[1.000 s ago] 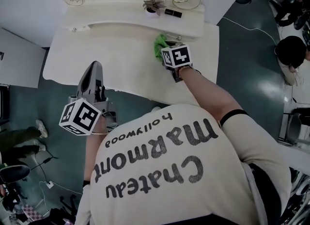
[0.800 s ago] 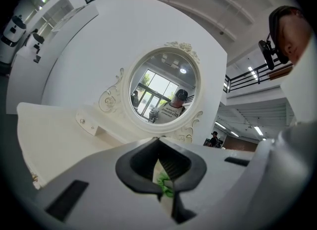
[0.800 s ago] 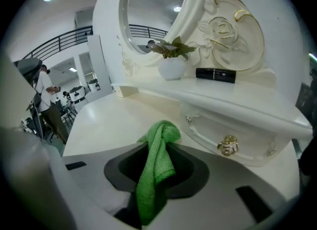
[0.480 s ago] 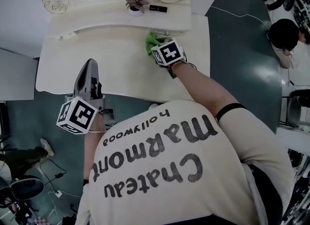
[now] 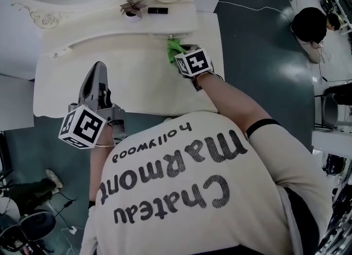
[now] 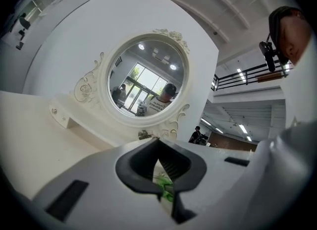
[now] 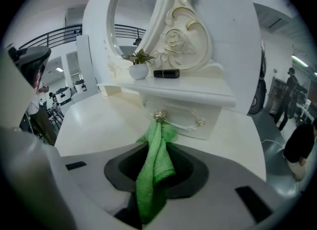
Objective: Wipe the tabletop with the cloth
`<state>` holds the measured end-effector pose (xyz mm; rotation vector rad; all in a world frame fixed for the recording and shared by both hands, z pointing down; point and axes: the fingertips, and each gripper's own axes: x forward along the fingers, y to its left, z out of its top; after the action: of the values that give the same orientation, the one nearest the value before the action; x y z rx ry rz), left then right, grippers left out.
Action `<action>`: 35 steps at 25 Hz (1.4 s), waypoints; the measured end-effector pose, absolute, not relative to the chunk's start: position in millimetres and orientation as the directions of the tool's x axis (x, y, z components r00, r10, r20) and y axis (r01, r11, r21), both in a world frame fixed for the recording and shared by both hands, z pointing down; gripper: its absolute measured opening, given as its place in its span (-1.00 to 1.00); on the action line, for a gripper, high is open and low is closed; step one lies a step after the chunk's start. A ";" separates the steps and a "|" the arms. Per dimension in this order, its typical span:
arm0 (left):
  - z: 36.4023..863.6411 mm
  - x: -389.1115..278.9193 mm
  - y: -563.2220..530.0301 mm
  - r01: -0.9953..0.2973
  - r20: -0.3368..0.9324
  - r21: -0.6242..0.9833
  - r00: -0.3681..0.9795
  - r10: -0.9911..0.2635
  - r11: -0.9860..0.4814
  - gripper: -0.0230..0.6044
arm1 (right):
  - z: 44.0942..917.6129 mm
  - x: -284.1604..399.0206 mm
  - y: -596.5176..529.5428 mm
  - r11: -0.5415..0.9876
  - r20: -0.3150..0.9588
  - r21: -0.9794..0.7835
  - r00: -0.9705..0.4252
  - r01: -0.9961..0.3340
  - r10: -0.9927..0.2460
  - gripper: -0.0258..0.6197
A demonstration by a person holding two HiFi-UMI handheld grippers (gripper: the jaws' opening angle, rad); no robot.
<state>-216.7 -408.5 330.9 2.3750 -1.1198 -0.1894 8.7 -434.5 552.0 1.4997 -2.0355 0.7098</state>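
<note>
1. Your right gripper (image 7: 147, 201) has its jaws clamped on a green cloth (image 7: 154, 169). The cloth is bunched into a thick strip running forward out of the jaws.
2. The cloth's far end lies on the white tabletop (image 5: 126, 72), at the far right. It sits right up against a small drawer front, just below a round metal knob (image 7: 159, 116).
3. From the head view, this gripper reaches across the table from its near right side. The green cloth shows just beyond its marker cube.
4. Your left gripper (image 6: 166, 197) holds nothing. Its jaws are drawn together, with only a thin slit between them.
5. The left gripper hangs over the near left edge of the tabletop, well apart from the cloth. It points towards the far side.
6. A round mirror (image 6: 146, 78) in an ornate white frame stands at the far side.
7. On the shelf above the drawer are a small potted plant (image 7: 139, 65) and a dark tube (image 7: 166, 73), side by side.
</note>
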 end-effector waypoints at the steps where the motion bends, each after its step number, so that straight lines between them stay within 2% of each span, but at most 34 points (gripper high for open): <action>1: 331.5 -211.2 -407.3 -0.677 0.088 0.498 0.661 -0.745 -0.542 -0.90 | 552.8 14.9 -431.0 0.245 0.672 -0.108 -0.252 -0.964 -0.697 -0.58; 22: 324.0 -182.3 -398.7 -0.621 0.065 0.527 0.710 -0.701 -0.580 -0.90 | 554.5 150.6 -353.9 -0.066 0.639 -0.104 -0.016 -0.992 -0.769 -0.58; 28: 324.6 -186.0 -394.3 -0.617 0.058 0.545 0.704 -0.708 -0.568 -0.90 | 549.4 150.7 -362.5 -0.082 0.704 -0.164 -0.058 -0.983 -0.708 -0.57; 30: 324.5 -192.2 -393.6 -0.627 0.064 0.545 0.693 -0.718 -0.557 -0.90 | 533.5 134.8 -375.3 -0.027 0.682 -0.170 -0.098 -0.985 -0.724 -0.57; 32: 326.2 -203.7 -392.0 -0.646 0.071 0.547 0.670 -0.739 -0.533 -0.90 | 517.5 99.2 -391.7 0.093 0.639 -0.155 -0.172 -0.983 -0.749 -0.56; 35: 330.8 -228.3 -388.9 -0.680 0.083 0.560 0.615 -0.784 -0.474 -0.90 | 511.2 29.2 -409.5 0.293 0.626 -0.139 -0.313 -0.946 -0.714 -0.55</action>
<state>-228.3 -388.9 330.8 2.2867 -1.1484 -0.2480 29.2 -409.5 511.2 1.4817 -2.1186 0.6924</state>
